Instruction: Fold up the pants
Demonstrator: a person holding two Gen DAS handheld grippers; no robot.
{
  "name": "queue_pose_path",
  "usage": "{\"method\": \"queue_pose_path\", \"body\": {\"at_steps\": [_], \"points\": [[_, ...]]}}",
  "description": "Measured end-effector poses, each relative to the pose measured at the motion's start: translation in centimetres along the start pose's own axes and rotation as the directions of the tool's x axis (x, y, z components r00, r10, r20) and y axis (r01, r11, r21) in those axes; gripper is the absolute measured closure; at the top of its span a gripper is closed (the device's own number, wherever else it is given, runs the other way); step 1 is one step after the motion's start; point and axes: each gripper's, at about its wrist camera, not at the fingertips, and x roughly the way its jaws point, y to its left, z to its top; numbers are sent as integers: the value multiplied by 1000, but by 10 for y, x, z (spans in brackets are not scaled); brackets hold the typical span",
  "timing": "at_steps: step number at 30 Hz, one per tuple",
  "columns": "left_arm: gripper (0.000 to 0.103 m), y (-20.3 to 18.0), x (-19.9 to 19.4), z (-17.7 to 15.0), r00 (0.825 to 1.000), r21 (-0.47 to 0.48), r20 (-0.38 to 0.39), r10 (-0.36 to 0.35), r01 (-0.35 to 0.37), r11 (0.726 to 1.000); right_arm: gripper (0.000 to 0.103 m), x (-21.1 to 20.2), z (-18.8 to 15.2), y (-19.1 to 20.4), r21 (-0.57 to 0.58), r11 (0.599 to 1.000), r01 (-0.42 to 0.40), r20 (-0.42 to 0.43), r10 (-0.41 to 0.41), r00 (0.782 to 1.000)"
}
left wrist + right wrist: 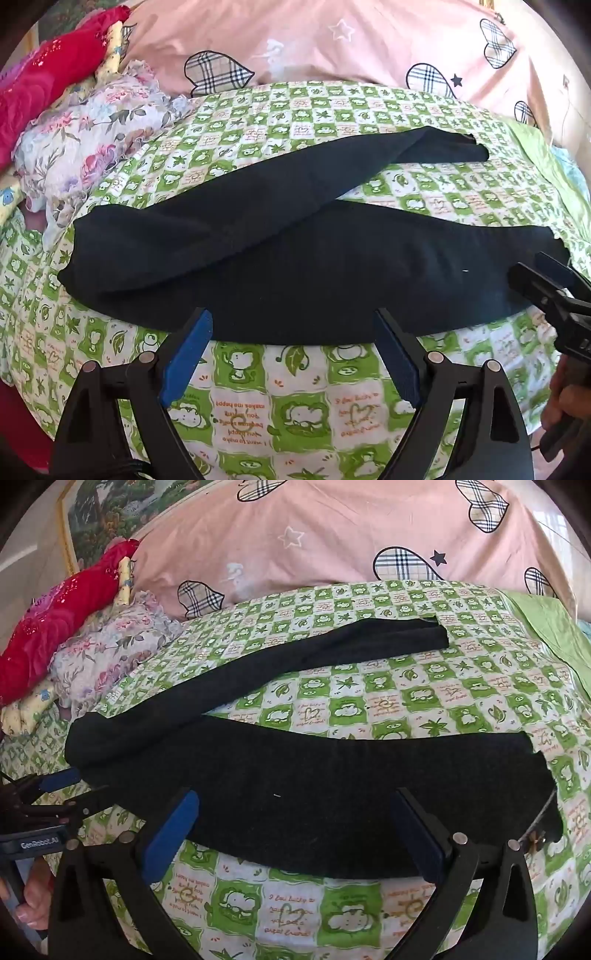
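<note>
Pants (314,258), dark navy to black, lie flat on the bed over a green-and-white checked sheet (295,398) printed with cartoon animals and leaves. The waist end lies at the left; both legs run to the right. The far leg (424,147) angles away toward the back of the bed, so the two legs form an open V with bare sheet between them. The near leg (369,794) lies across the front, its cuff at the right.

Left gripper (293,328): fingers spread wide, blue pads facing inward, tips at the near edge of the pants, nothing held between them. Whether the tips touch the fabric cannot be told.

Right gripper (295,812): fingers likewise spread apart, tips over the near edge of the near leg, nothing pinched.

Behind the sheet lies a pink cover (332,44) with plaid hearts and stars. At the left sit floral fabric (96,133) and red fabric (48,81).
</note>
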Motion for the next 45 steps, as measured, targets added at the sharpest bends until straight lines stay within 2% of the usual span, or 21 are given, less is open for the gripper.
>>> {"method": "queue_pose_path", "body": {"at_steps": [3, 5, 7, 16, 45], "points": [[15, -1, -2, 2, 1000, 23, 6, 2, -2, 1000, 0, 6, -3, 5, 21, 1000, 2, -12, -2, 1000], [15, 14, 4, -1, 999, -5, -8, -31, 31, 1000, 0, 6, -5, 8, 43, 999, -18, -6, 18, 1000], [15, -3, 8, -2, 1000, 21, 3, 26, -26, 999, 0, 2, -4, -4, 80, 995, -53, 2, 53, 999], [15, -2, 5, -2, 999, 26, 20, 26, -27, 999, 0, 5, -6, -5, 80, 996, -47, -10, 48, 999], [15, -2, 12, -2, 999, 24, 0, 38, -38, 999, 0, 10, -7, -5, 82, 996, -41, -21, 43, 999]]}}
